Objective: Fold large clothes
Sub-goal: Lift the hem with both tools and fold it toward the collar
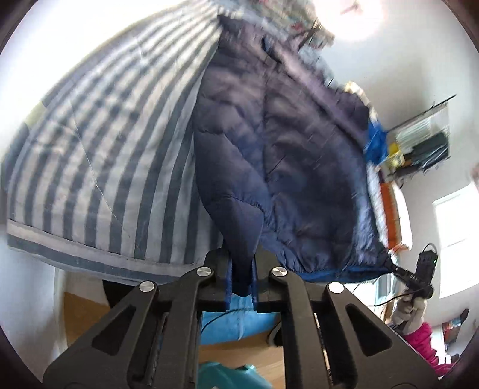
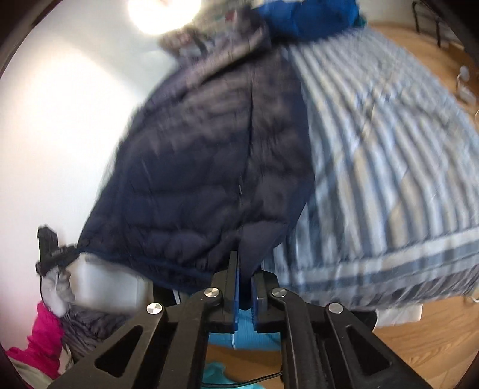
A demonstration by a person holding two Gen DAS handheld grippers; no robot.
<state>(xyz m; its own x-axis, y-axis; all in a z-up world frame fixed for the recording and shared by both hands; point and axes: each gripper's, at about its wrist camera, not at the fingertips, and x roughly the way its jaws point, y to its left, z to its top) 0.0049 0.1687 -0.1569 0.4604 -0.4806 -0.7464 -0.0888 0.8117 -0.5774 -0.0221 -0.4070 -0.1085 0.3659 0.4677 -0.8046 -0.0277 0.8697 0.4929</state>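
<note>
— How are the two grippers standing?

— Both are low at the near edge of the bed, fingers pointing along it toward the far end. The left gripper [image 1: 242,284] has its blue-padded fingers pinched on a fold of the navy puffer jacket [image 1: 281,143] at the hem. The right gripper [image 2: 245,287] is clamped on the jacket [image 2: 209,167] the same way – dark fabric is squeezed between its pads.

— And where does the jacket lie?

— Spread lengthwise on the striped bedspread [image 1: 98,155], hem near, collar far. In the left view it covers the right part of the bed; in the right view the stripes [image 2: 389,155] run off to its right. The other gripper shows at the opposite hem corner in each view, held by a gloved hand [image 1: 410,305].

— Any containers?

— A shelf rack [image 1: 422,140] by the wall on the right holds blurred dark and yellow items; I cannot tell what they are. A blue garment [image 2: 308,18] is heaped at the far end of the bed.
</note>
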